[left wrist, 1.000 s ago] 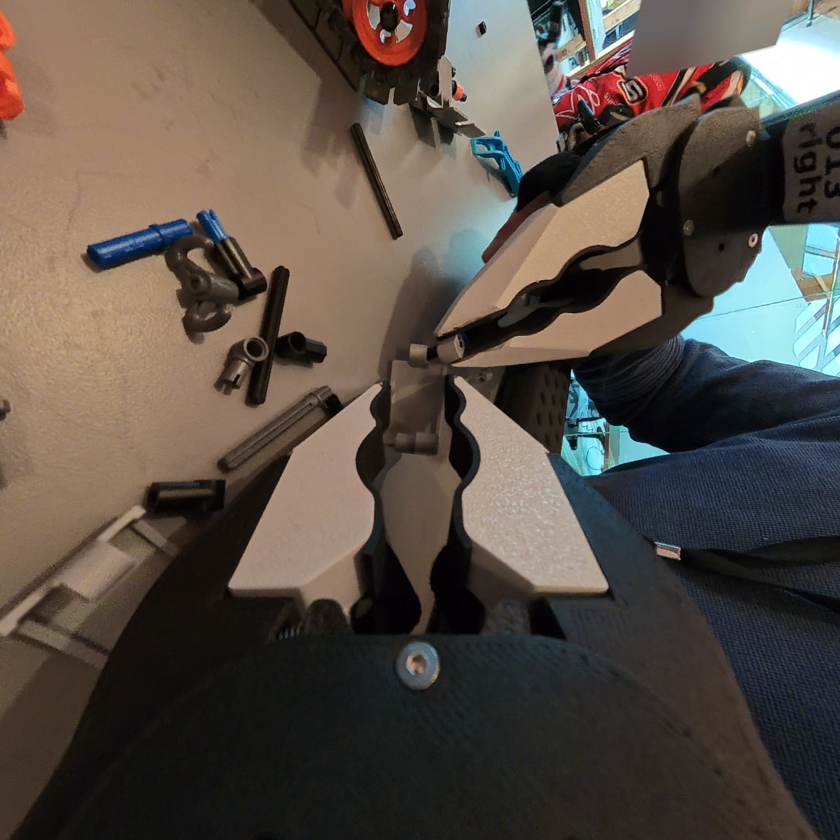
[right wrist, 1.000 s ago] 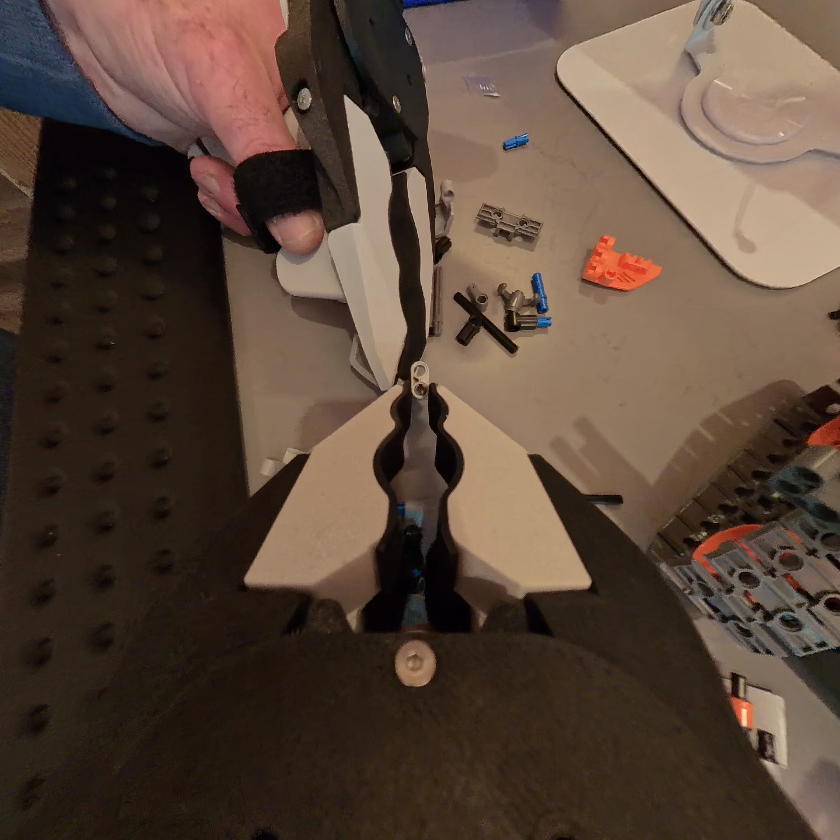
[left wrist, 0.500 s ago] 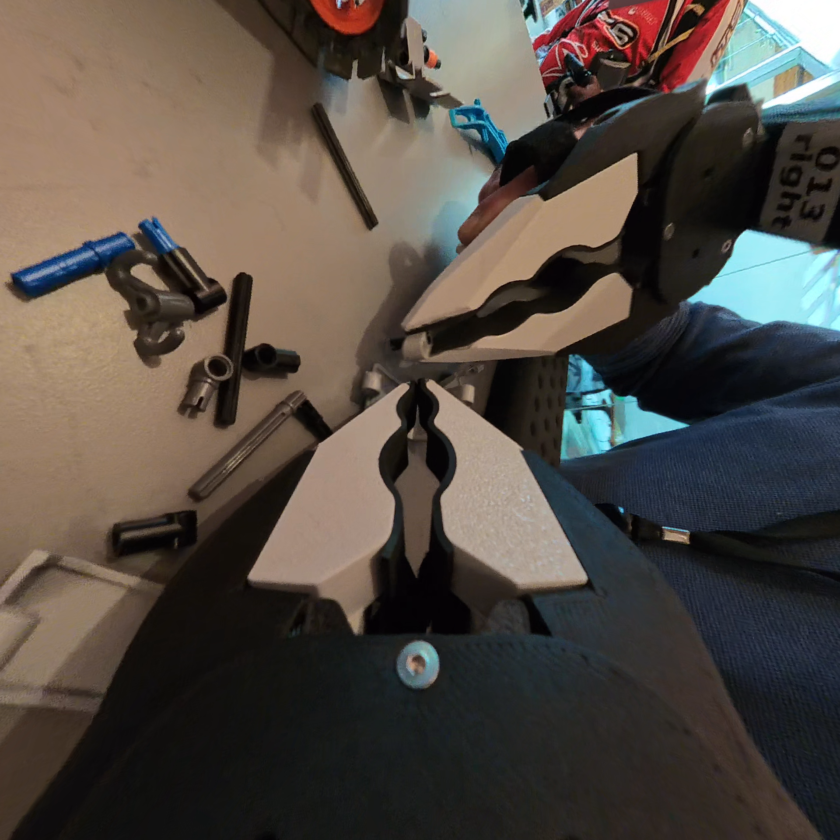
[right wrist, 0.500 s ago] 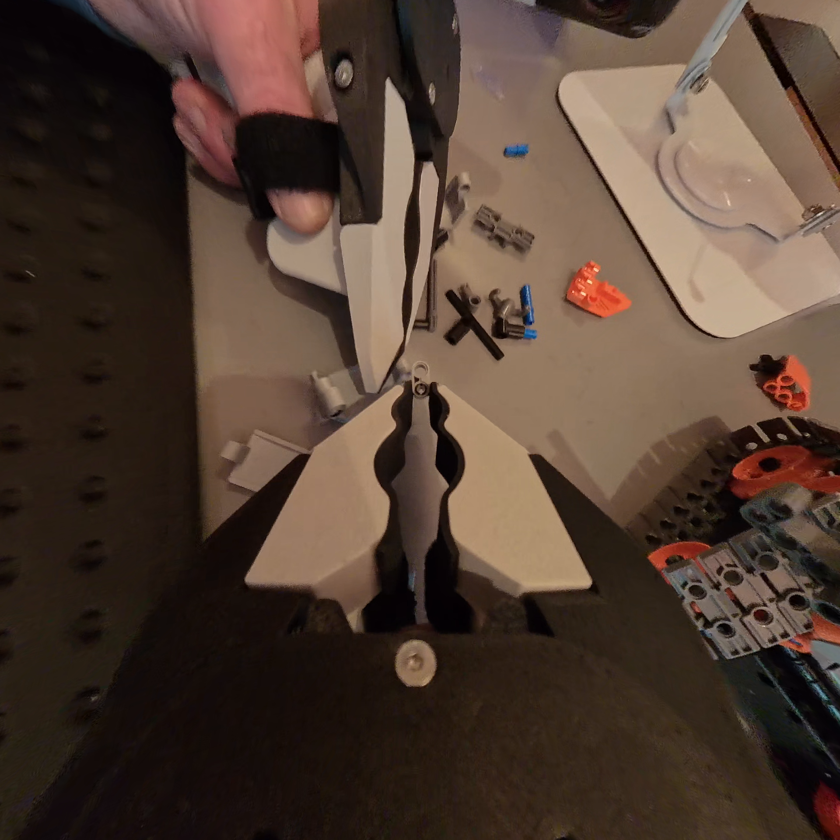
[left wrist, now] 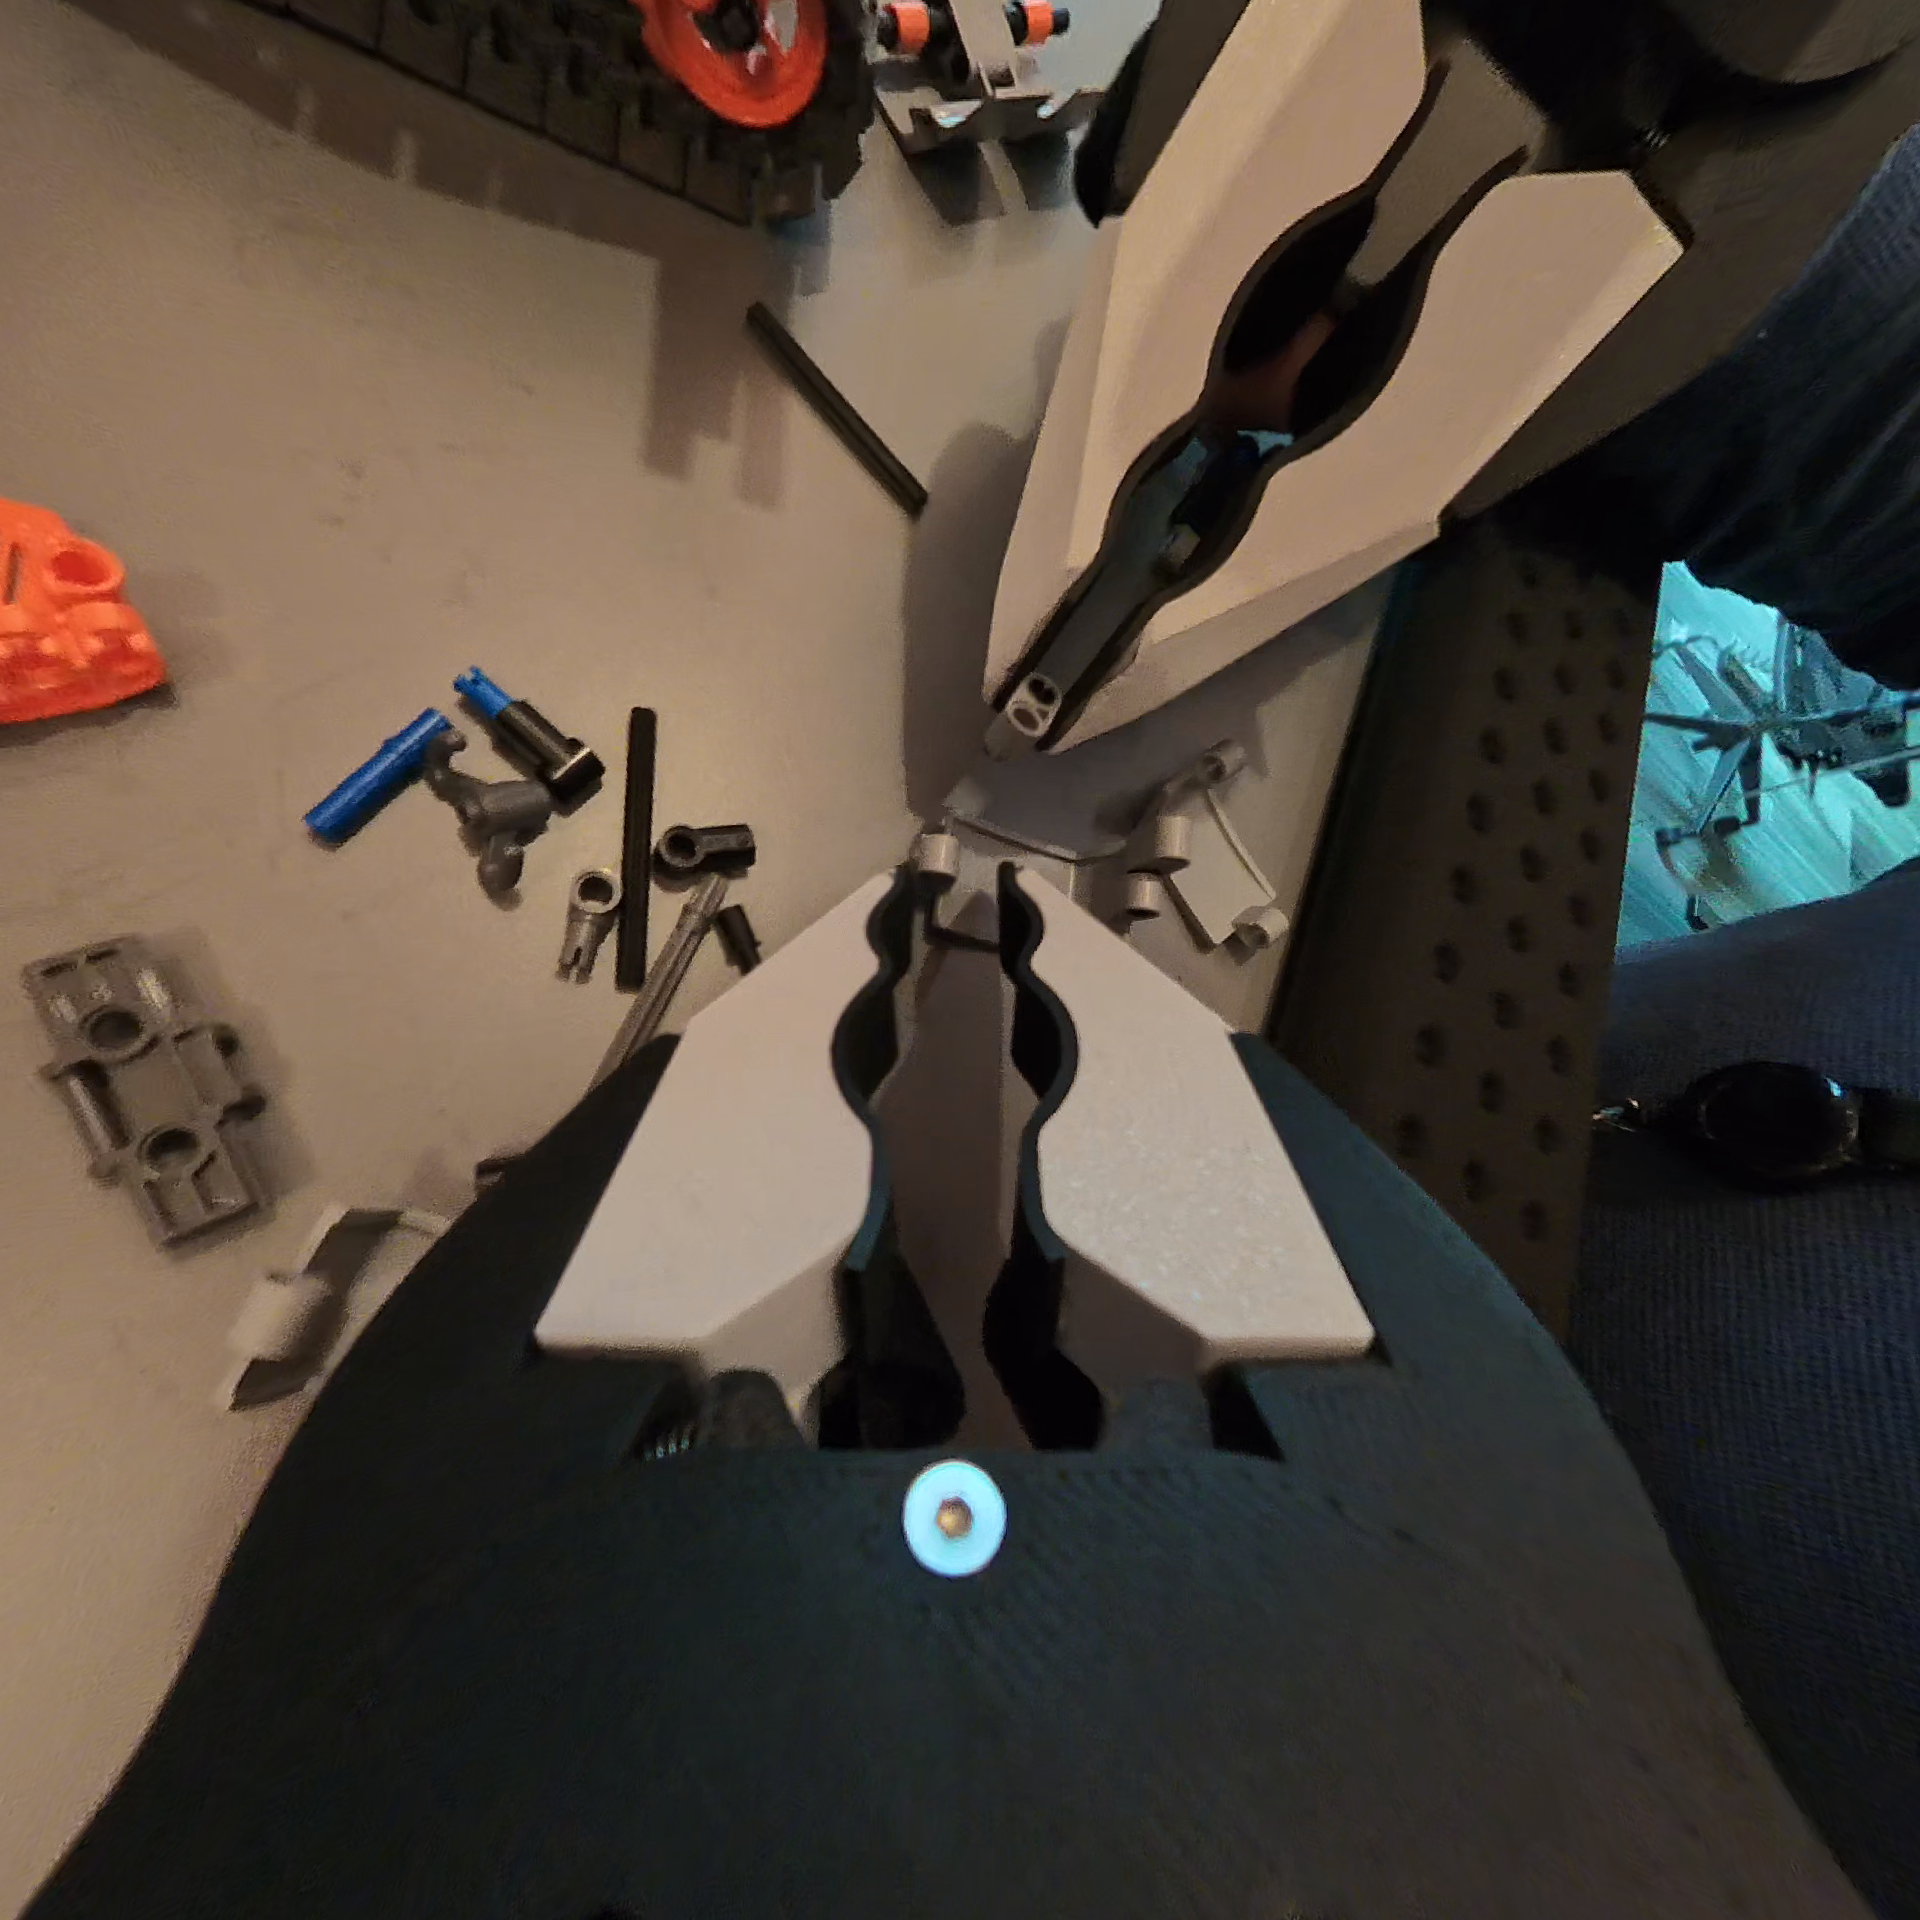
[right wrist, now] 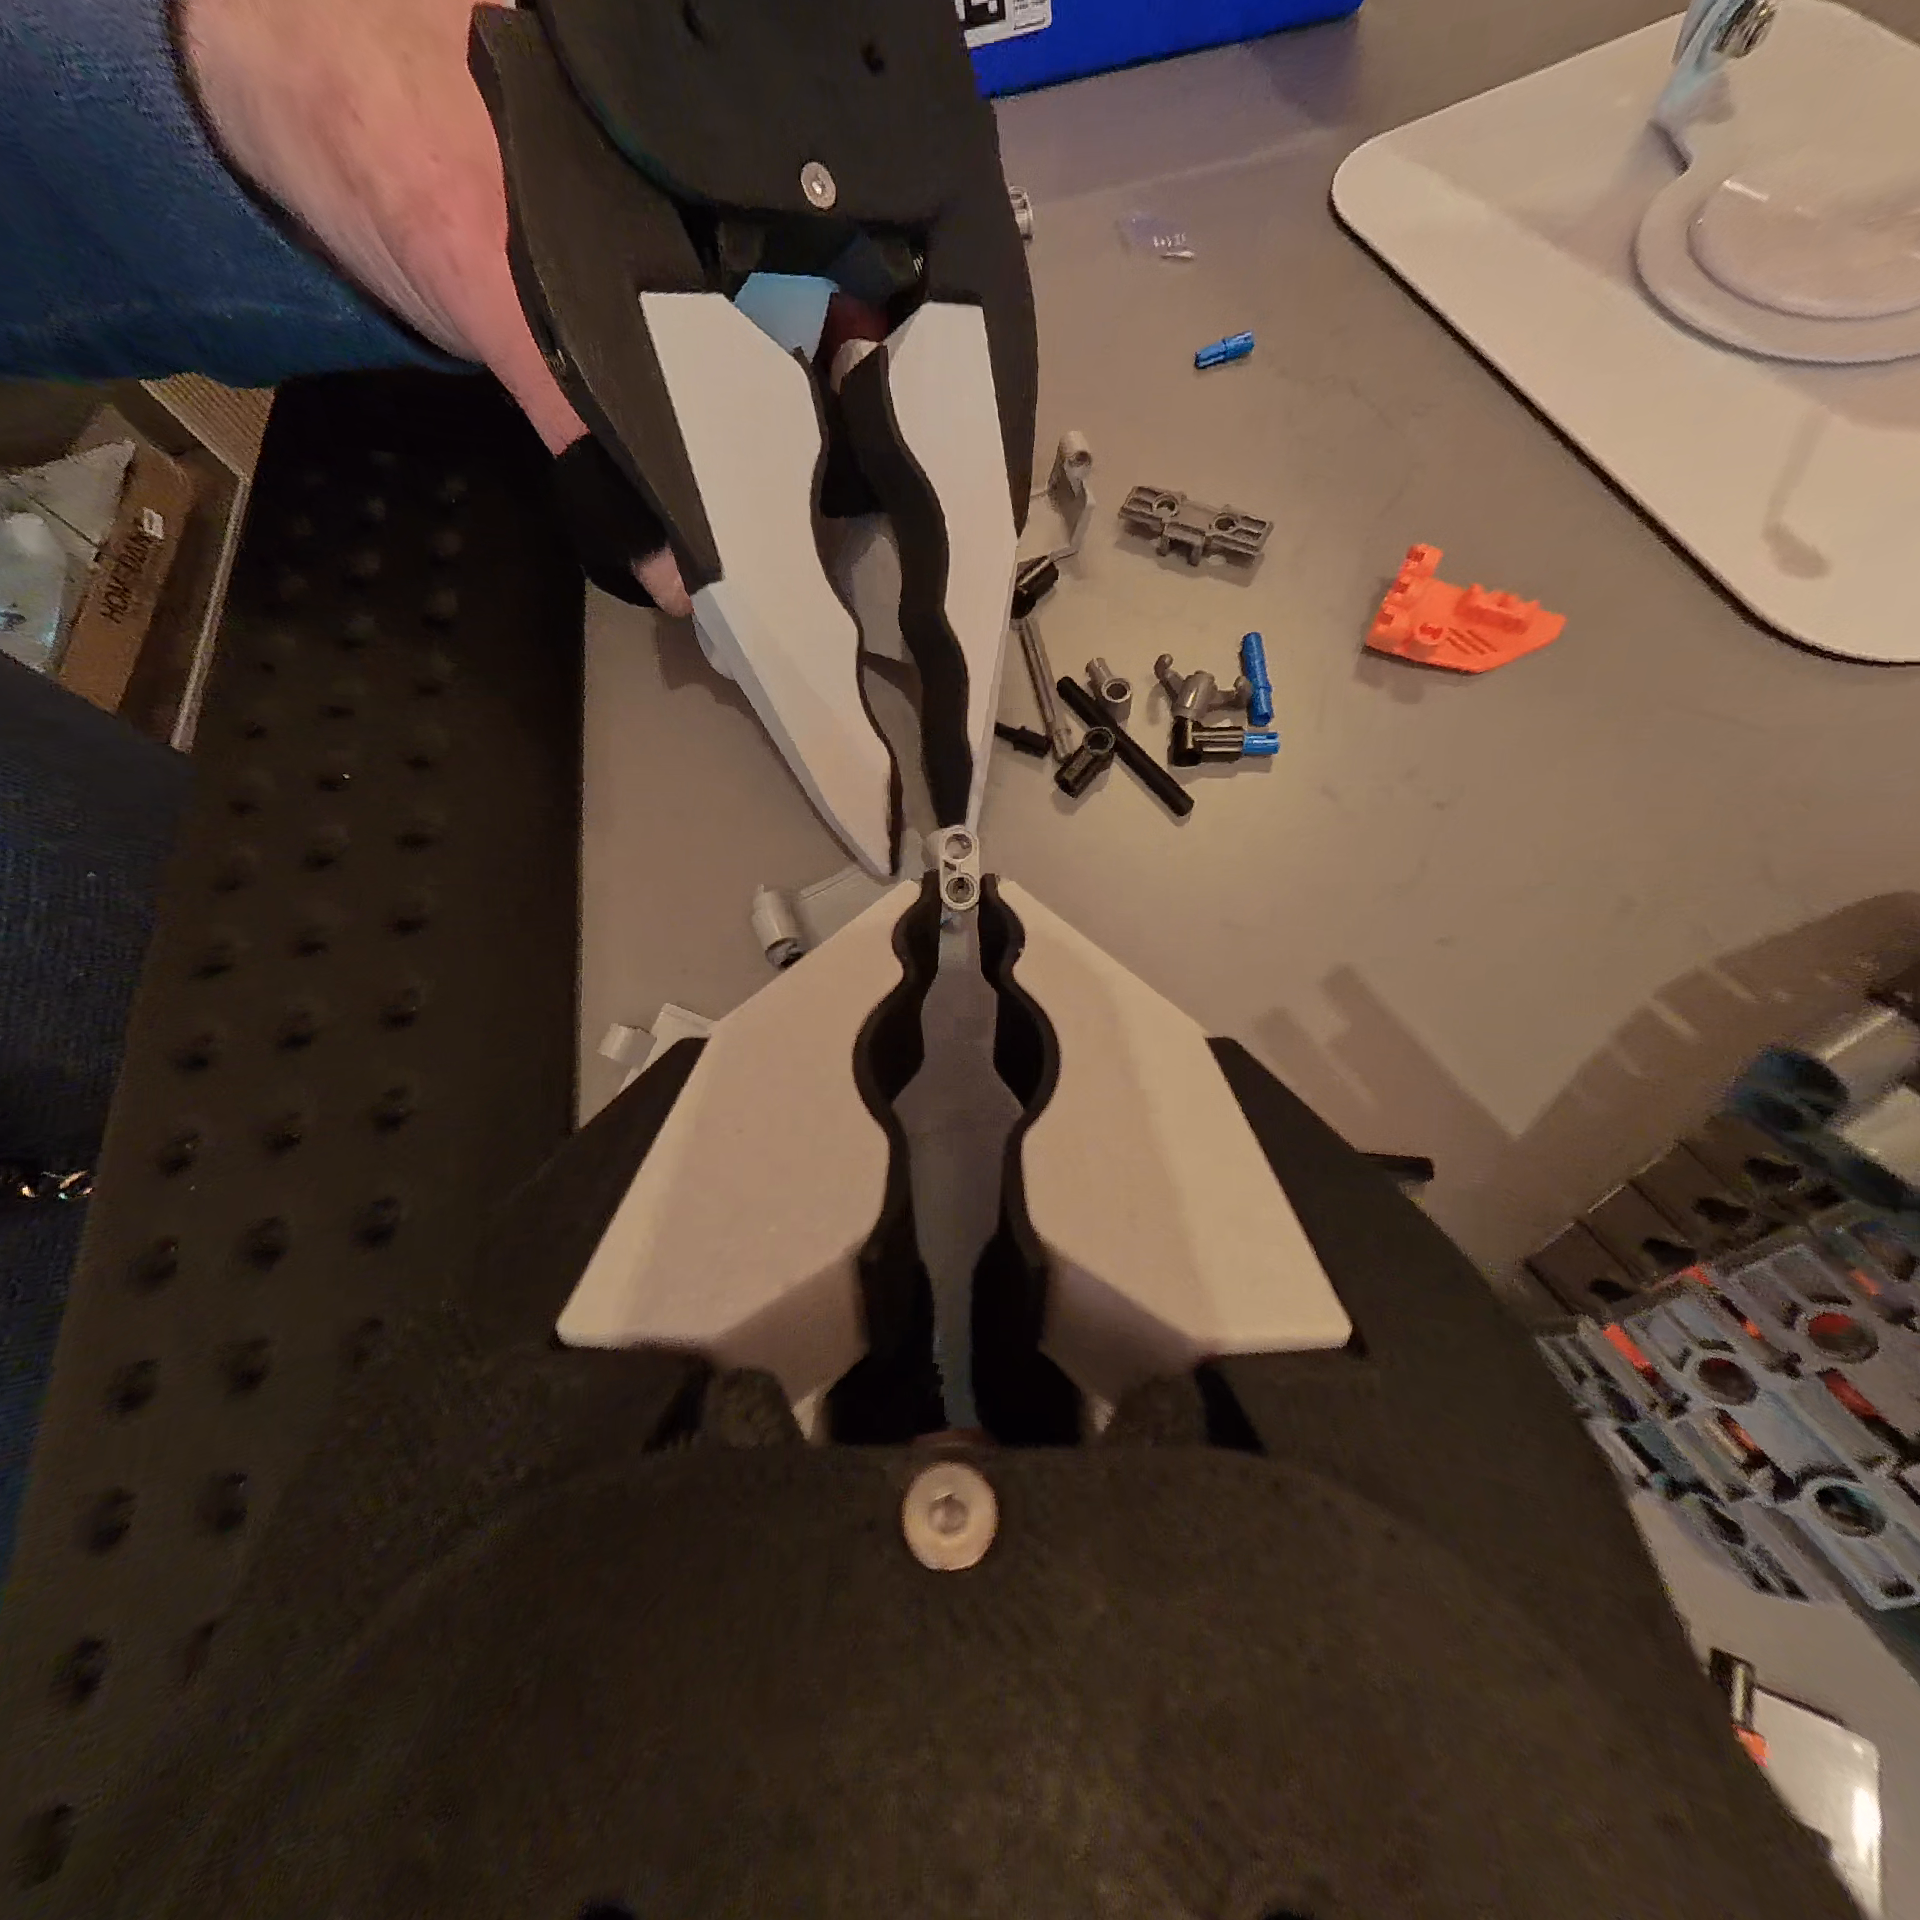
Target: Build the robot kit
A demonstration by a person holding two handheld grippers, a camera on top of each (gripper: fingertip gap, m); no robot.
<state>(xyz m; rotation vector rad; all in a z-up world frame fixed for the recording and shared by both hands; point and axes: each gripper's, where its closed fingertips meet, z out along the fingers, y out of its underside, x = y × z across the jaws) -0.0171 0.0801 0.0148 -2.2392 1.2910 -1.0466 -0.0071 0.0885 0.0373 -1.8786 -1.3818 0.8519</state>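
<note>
My right gripper (right wrist: 956, 896) is shut on a small light grey two-hole beam (right wrist: 956, 868) that sticks out past its tips; it also shows in the left wrist view (left wrist: 1029, 717). My left gripper (left wrist: 954, 883) stands tip to tip with it, low over the grey table (left wrist: 312, 364). Its jaws are a little apart over the end of a light grey panel piece (left wrist: 1023, 831), which lies on the table and also shows in the right wrist view (right wrist: 790, 914). I cannot tell whether the pads touch it. A hand holds the left gripper (right wrist: 925, 842).
A second grey panel (left wrist: 1195, 873) lies by the black studded mat (left wrist: 1475, 831). Blue pins (left wrist: 374, 774), a black axle (left wrist: 636, 842), a dark grey block (left wrist: 145, 1081) and an orange piece (left wrist: 62, 623) lie left. A tracked model (left wrist: 748, 62) and a white base (right wrist: 1610, 312) stand farther off. Both grippers' tips are close together, under 4 cm apart.
My left gripper held the grey panel a second ago, let it drop and closed up; now its jaws stand slightly apart over it. The right gripper has swung more upright, still holding the beam.
</note>
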